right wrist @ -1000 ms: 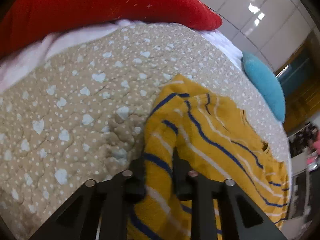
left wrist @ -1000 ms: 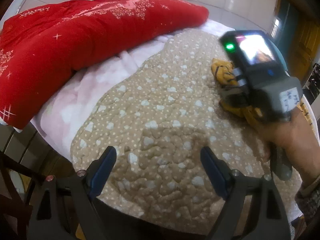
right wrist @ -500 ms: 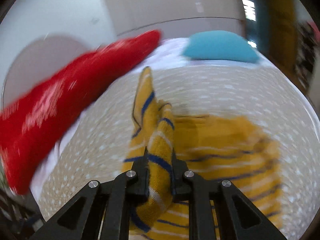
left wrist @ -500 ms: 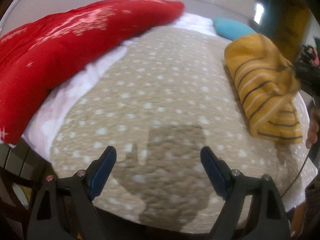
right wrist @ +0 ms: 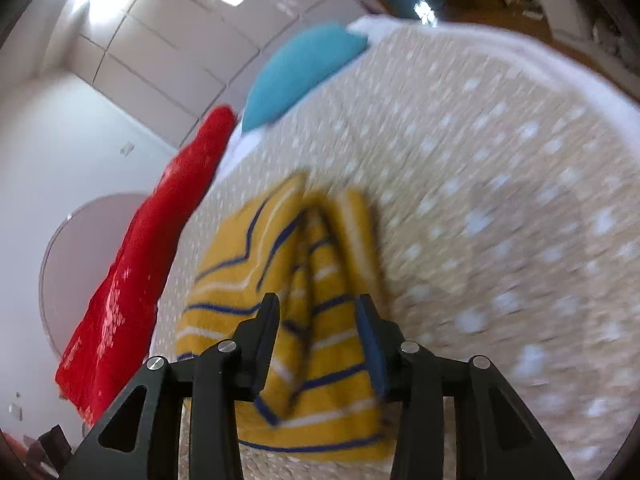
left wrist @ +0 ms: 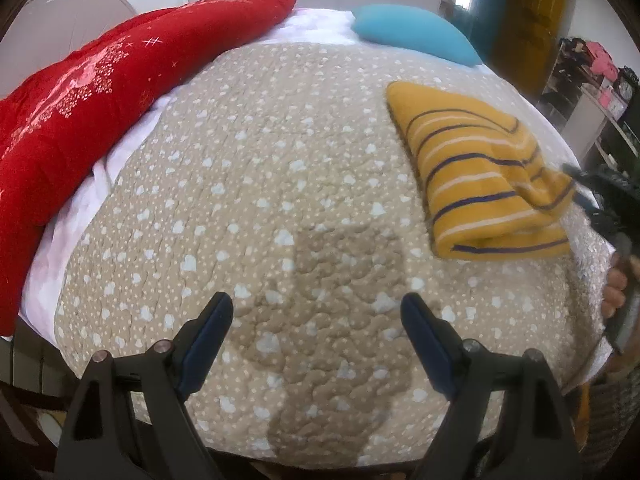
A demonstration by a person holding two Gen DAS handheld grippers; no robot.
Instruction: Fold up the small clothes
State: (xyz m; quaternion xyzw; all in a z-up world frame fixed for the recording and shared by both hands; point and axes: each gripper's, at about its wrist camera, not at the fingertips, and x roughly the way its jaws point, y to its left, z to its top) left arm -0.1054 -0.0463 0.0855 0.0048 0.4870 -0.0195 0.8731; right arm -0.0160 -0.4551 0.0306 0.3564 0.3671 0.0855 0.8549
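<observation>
Right wrist: striped top [right wrist: 312, 360] between opening right hand-held gripper [right wrist: 320, 344] jaws.

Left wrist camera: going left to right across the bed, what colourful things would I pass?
Red quilt → beige heart-print blanket → blue pillow → folded yellow striped garment → the person's hand at the right edge.

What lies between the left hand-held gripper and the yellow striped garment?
Only bare quilt, with a shadow on it. The left wrist view shows nothing else between the left hand-held gripper and the yellow striped garment.
</observation>
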